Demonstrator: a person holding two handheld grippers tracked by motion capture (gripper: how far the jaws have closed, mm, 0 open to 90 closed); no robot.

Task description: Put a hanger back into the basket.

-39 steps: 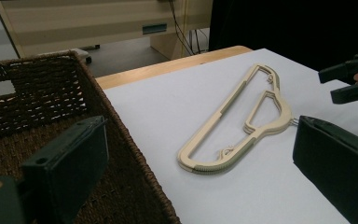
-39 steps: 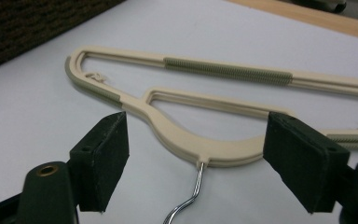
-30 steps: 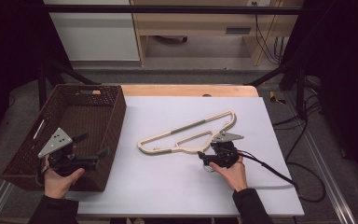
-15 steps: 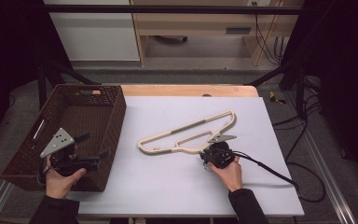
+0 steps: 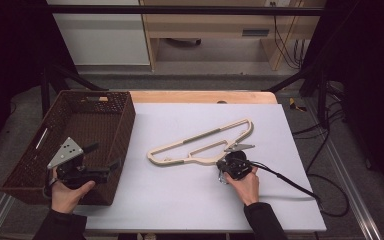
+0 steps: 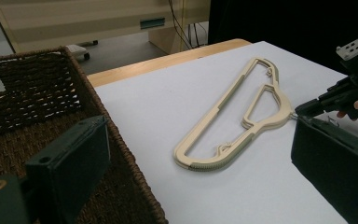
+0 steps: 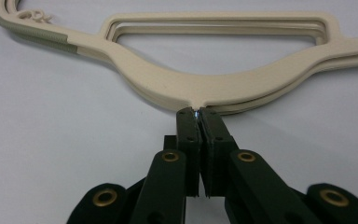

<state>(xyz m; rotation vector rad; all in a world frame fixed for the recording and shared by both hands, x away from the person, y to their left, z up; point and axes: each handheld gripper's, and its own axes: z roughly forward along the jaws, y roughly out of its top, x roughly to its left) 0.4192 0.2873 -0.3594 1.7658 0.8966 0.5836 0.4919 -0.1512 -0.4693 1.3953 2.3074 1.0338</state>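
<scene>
Right gripper (image 7: 196, 113) has just squeezed its jaws tight on the metal hook of the hanger (image 7: 223, 88) right in front, so it can lift it.

Count on the bench (image 5: 180, 200): one cream clothes hanger (image 5: 202, 143), lying flat; its edge in the right gripper view hints at a stacked pair, cannot tell. One brown wicker basket (image 5: 122, 127). Two hand-held grippers, left gripper (image 5: 111, 168) and right gripper (image 5: 222, 176).
</scene>
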